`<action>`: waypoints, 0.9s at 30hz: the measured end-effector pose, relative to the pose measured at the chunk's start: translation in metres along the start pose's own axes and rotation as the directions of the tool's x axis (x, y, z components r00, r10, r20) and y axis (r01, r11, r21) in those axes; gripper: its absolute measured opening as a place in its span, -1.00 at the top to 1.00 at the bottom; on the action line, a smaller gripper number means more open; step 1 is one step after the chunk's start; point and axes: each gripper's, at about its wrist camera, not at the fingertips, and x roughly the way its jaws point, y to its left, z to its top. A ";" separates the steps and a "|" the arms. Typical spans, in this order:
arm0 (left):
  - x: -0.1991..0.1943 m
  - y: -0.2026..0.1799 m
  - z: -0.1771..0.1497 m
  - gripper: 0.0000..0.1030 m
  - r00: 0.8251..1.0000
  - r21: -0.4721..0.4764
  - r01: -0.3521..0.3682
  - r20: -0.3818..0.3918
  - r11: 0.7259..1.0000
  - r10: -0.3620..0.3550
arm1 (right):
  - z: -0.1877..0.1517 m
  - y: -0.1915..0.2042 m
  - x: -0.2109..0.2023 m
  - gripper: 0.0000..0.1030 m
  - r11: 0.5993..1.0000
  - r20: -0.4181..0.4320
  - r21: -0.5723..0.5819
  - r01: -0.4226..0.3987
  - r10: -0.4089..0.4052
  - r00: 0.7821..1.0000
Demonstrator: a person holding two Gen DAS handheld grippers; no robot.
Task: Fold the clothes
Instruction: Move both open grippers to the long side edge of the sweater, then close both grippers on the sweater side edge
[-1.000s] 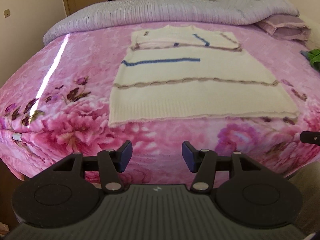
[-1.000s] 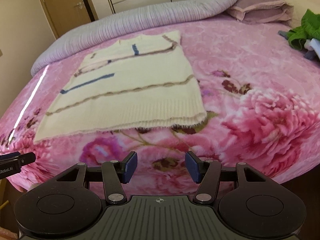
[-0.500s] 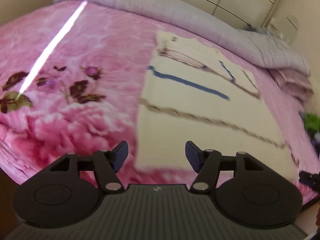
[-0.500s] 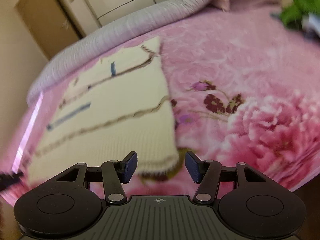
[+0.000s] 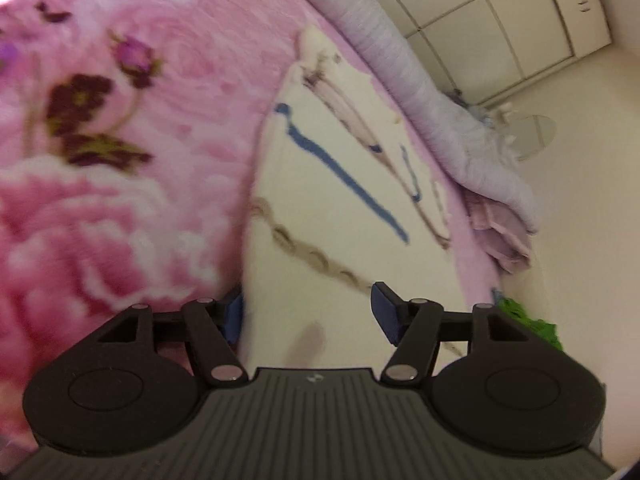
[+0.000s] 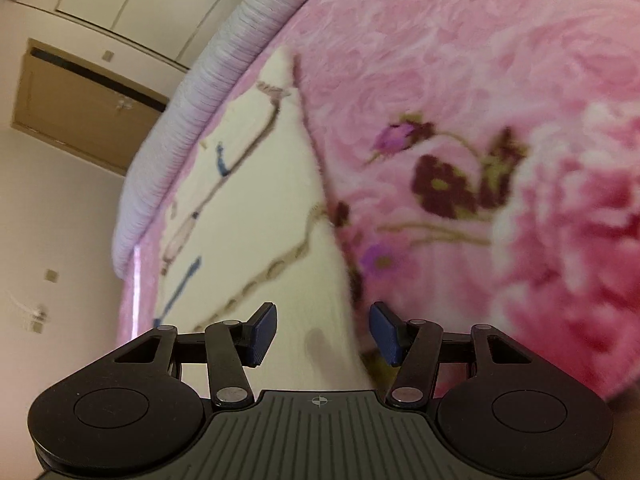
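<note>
The sweater (image 5: 320,216) lies flat on the bed (image 5: 120,208), so we close our wide-open, empty left gripper (image 5: 306,316) and right gripper (image 6: 322,332) evenly on its near hem corners.

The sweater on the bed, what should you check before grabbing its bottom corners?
1. Left gripper open: ok, its pads stand wide apart.
2. Right gripper open: ok.
3. Left gripper over the cream sweater corner: ok, the sweater's side edge runs just inside one pad.
4. Right gripper over the other corner: ok, the edge runs between its pads.
5. Sweater lying flat on the pink blanket: ok as far as the blur shows.
6. Pads touching only the sweater, not the blanket: cannot tell.
</note>
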 end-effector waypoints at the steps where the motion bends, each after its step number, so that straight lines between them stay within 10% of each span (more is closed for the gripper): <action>1: 0.004 0.000 0.001 -0.06 1.000 0.005 0.021 -0.006 1.000 -0.021 | 0.002 -0.002 0.004 0.00 1.000 -0.005 -0.004 -0.023 0.023 1.000; 7: 0.022 0.016 0.003 0.89 0.996 -0.028 0.077 -0.047 0.997 -0.078 | 0.005 -0.018 0.024 0.82 0.994 -0.030 0.030 -0.100 0.101 0.994; 19: -0.030 -0.005 -0.022 0.91 0.991 0.078 0.132 0.017 0.988 -0.134 | 0.005 0.002 -0.032 0.89 0.989 0.015 -0.089 -0.122 0.124 0.992; 27: -0.086 0.003 -0.101 0.91 0.987 0.029 0.159 -0.030 0.987 -0.158 | -0.030 -0.014 -0.101 0.88 0.989 -0.004 -0.100 -0.110 0.110 0.994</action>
